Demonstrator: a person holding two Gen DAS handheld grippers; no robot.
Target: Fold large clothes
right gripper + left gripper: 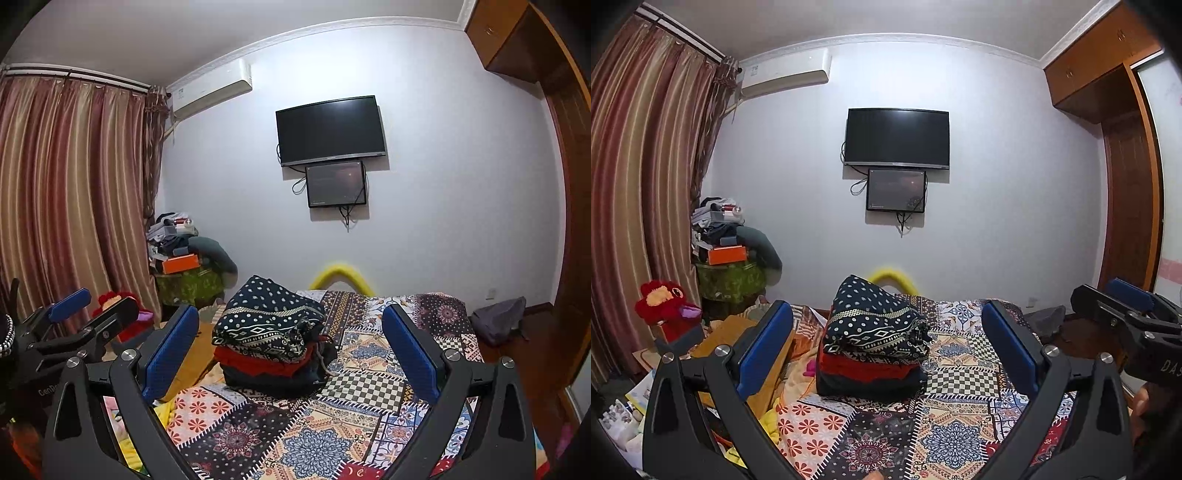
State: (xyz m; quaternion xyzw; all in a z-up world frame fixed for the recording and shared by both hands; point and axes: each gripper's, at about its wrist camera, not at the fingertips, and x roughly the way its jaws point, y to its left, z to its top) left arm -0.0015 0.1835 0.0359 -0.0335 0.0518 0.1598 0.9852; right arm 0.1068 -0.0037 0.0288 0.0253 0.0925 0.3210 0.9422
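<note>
We see a stack of folded clothes (873,339) near the bed's (960,373) far left edge: soft dotted navy fabric on top, red and dark layers under. Patchwork bedspread (332,435) w/ floral and checker blocks. Left claw (886,354) and right claw (291,350) both spread apart, holding nothing. Striped curtain (635,184), wall TV (897,136).

**Bed with a stack of folded clothes**

The bed (960,435), covered by a patchwork sheet of floral, checkered and medallion squares, carries one pile of folded clothes (873,339): a navy polka-dot and diamond-patterned fabric on top, a red layer beneath, a dark garment at the bottom. The pile sits near the bed's left edge.
</note>
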